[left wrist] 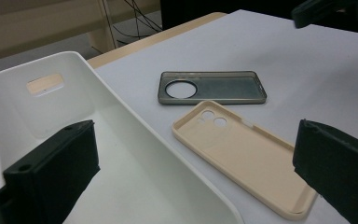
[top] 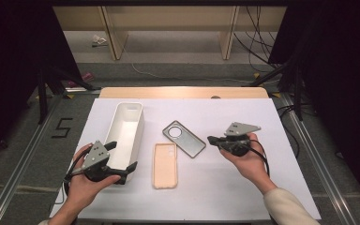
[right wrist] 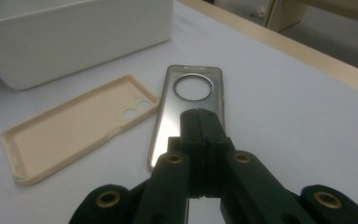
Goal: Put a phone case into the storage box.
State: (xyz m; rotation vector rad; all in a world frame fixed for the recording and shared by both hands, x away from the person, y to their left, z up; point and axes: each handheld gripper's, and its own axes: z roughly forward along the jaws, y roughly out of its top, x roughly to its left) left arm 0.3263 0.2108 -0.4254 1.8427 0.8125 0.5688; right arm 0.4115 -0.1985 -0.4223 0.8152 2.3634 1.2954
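The left claw [top: 122, 158] sits at the left of the surface [top: 262, 187], held in the person's left hand [top: 84, 183], its jaws spread wide apart with nothing pressed between them; in the left gripper view one jaw hangs over the inside of the white bin [left wrist: 135, 154] and the other stands outside it, above the near end of the beige phone case [left wrist: 242, 149]; the near end of the bin's wall lies between the two jaws, untouched as far as can be told; the white bin [top: 129, 126] is long and narrow, lying lengthwise away from the person, empty inside, with a handle slot in its far end; just to its right the beige phone case [top: 165, 165] lies flat, hollow side up, camera holes at the far end; next, the grey phone case [top: 184, 138] lies at a slant, close to the beige one but apart from it, its round camera opening at the far left; further right the right claw [top: 210, 139], in the right hand [top: 248, 161], points left at the grey case; its jaws are pressed together on nothing, their tips above the case's near end in the right gripper view [right wrist: 199, 116]
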